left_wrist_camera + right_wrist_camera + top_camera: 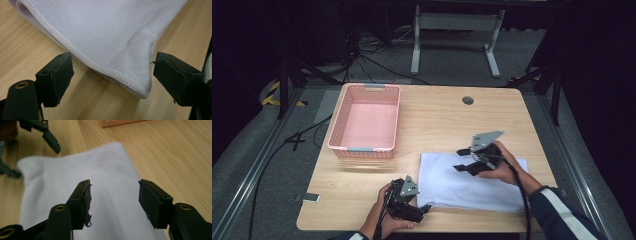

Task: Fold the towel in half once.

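Observation:
A white folded cloth (462, 185) lies flat on the wooden table (447, 120) at the front right. My left gripper (424, 208) sits low at the cloth's near left corner, pointing right. In the left gripper view the hemmed corner of the cloth (105, 32) lies between the open jaws of my left gripper (112, 67), and the pads do not touch it. My right gripper (461, 160) hovers over the cloth's far edge, pointing left. Its jaws (115, 192) stand open above the cloth (107, 170) with nothing gripped.
A pink plastic basket (337, 120) with nothing in it stands at the table's back left. A round cable hole (468, 100) sits near the back edge. Bare wood stretches between basket and cloth. Cables and a metal stand are on the floor beyond.

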`<state>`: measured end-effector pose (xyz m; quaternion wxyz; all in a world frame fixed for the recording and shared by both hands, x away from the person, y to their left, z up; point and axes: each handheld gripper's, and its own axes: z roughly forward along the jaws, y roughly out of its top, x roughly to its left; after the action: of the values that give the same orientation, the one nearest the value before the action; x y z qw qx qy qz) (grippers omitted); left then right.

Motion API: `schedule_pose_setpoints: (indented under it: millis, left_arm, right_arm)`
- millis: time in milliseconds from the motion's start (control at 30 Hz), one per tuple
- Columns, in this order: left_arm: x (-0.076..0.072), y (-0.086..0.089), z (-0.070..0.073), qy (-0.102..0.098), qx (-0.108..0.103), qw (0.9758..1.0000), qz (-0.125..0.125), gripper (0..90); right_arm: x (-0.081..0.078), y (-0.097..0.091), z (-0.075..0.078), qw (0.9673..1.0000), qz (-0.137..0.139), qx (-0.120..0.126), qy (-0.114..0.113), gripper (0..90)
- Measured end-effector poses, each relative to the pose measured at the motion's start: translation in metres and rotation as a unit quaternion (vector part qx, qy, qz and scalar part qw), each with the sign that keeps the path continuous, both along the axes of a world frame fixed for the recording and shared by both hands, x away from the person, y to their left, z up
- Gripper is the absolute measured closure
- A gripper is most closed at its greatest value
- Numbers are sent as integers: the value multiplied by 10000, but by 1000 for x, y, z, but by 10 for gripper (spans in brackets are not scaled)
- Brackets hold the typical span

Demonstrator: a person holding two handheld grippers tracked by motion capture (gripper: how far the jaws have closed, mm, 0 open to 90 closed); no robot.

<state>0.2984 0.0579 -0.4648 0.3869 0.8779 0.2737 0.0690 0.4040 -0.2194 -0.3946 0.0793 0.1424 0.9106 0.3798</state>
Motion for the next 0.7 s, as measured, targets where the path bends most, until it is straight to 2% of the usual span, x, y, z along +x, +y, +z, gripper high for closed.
schedule_pose_setpoints:
  millis: [33,67,133,167,200,300,400,467,500,567,600,700]
  left_arm:
    - [0,-1,-1,-23,40,10000,-1,164]
    - [0,-2,-2,14,42,10000,-3,164]
    - [0,-6,-5,4,94,9999,-55,164]
    - [0,-7,-6,58,166,9998,-19,159]
    - [2,-8,-8,44,184,9998,-77,159]
    - [2,-12,-9,-52,220,9997,-128,142]
    - [4,-20,-10,-212,397,9989,-159,104]
    - [7,-23,-10,-183,408,9990,-90,98]
    - [9,-23,-10,-214,398,9989,-72,106]
    - [12,-24,-9,-223,354,9991,-18,153]
    - [13,-23,-8,-279,343,9990,6,201]
    - [17,-19,-7,-269,264,9992,110,389]
  right_arm:
    - [10,21,-6,9998,81,-137,111,427]
    - [15,34,-10,9995,92,-301,25,419]
    - [25,54,-18,9986,89,-513,56,414]
    - [29,62,-22,9985,98,-534,89,411]
    - [34,68,-26,9983,83,-569,81,404]
    - [46,82,-38,9971,40,-708,265,377]
    - [55,90,-49,9953,-29,-883,394,342]
    - [59,94,-52,9948,-77,-869,533,328]
    - [61,94,-53,9944,-71,-867,607,340]
    - [64,93,-53,9936,50,-834,759,422]
    - [63,93,-52,9931,146,-829,819,493]
    - [60,95,-51,9916,380,-850,899,650]
